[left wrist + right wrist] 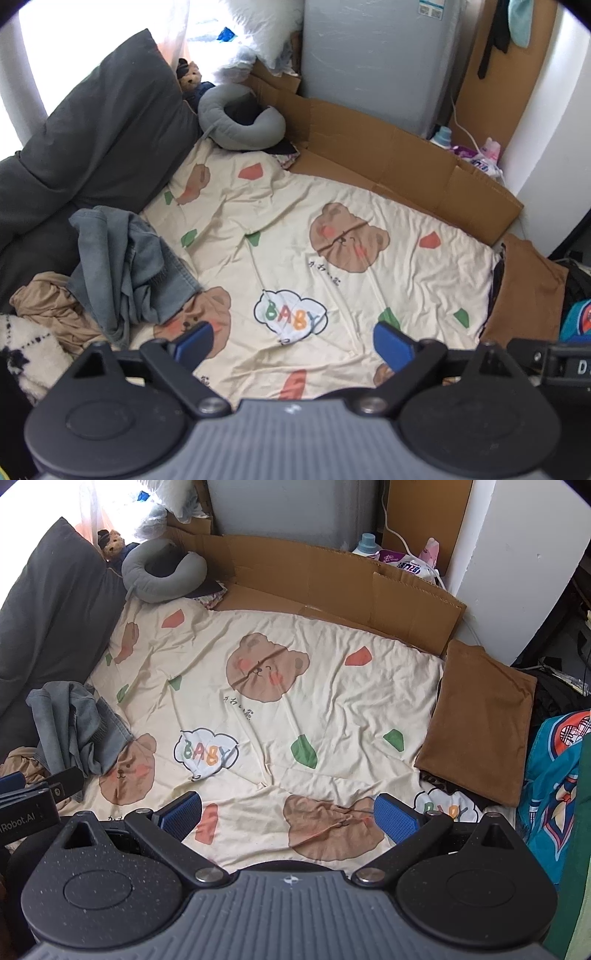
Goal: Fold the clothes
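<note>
The left hand-held gripper (293,345) hangs with its jaws spread wide and nothing between the smooth blue pads (393,349); the right hand-held gripper (288,812) is likewise spread and empty, its pads (395,818) showing a fine dotted grid. Each black housing blocks the lower part of its own view, hiding the near edge of the bed. Beneath both lies a wrinkled cream bedsheet (332,709) printed with brown bear faces, green and coral patches and a "BABY" cloud. At the left edge sits the unfolded heap: a crumpled grey-blue garment (125,266) with a ribbed hem over a thin tan one (48,306), beside a fuzzy white cloth (22,354) that the frame cuts off. On the right rests a flat, folded brown garment (480,720), covering a darker piece whose shape cannot be made out. Farther back, a dark grey pillow (107,129), a curved grey neck pillow (240,118) and a small plush bear (190,75) lean together. Flattened cardboard (314,568) lines the far edge, and the window behind is washed out.
</note>
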`<state>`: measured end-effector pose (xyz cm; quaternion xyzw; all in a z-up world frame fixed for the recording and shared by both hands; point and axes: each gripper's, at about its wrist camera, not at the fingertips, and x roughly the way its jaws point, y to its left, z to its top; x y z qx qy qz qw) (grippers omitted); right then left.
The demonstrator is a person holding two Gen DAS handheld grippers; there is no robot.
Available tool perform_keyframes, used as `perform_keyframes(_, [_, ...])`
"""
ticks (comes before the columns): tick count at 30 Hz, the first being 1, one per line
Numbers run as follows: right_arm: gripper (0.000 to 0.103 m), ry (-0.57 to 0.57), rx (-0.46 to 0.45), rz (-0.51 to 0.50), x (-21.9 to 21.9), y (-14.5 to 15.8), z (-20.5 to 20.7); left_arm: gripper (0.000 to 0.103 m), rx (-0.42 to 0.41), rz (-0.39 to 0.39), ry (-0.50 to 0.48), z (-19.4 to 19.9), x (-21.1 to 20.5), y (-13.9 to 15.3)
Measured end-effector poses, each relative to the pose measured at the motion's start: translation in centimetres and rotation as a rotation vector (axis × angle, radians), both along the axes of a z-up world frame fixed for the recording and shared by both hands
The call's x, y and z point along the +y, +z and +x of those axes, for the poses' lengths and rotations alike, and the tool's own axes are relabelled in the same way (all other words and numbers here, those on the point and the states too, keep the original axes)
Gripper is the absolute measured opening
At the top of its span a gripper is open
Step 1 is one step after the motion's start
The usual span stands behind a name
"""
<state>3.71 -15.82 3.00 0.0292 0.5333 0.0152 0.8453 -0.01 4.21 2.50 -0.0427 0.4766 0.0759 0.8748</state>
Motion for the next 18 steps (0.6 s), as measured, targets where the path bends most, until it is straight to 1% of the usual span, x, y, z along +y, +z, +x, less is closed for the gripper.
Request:
perform_keyframes(7, [0.102,-0.008,0.003,-0.002,-0.03,0.02,0.09,0.095,0.001,0.019,-0.004,0.07,-0.26,-0.05])
perform_keyframes(18, [0.102,-0.015,-0.003,0.003,-0.05,0.1,0.06,0.095,0.008,-0.002,0.011,0.02,0.24,-0.06])
